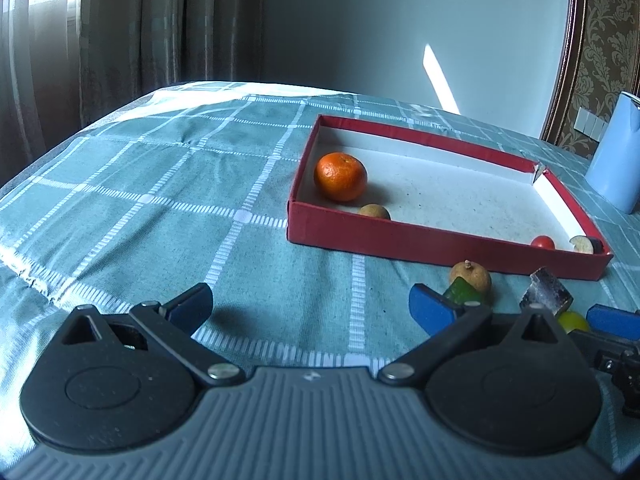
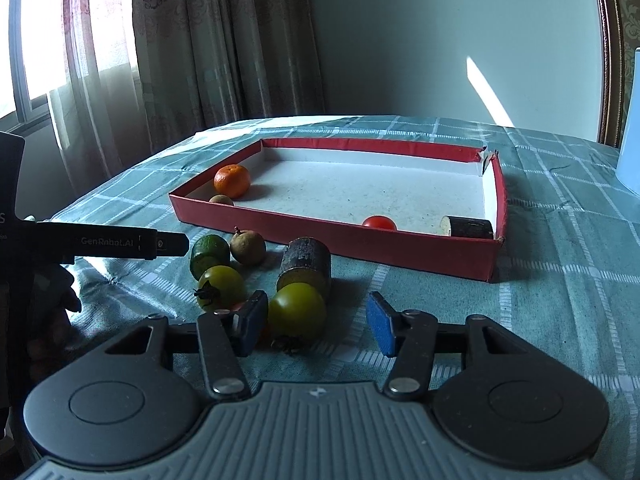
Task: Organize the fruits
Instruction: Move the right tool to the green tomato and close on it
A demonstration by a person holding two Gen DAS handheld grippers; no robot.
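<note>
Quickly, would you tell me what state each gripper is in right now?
Left gripper: open, nothing between its jaws.
Right gripper: open, jaws around the green tomato, right pad clear of it.

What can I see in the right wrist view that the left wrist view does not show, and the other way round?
Only the right wrist view shows the green tomato between the open pads of the right gripper, a second green tomato, and the window.

Only the left wrist view shows the open left gripper over bare cloth, and the blue jug as a whole.

Both show the red box holding the orange, a red tomato and a dark cut piece, plus a brown fruit outside it.
</note>
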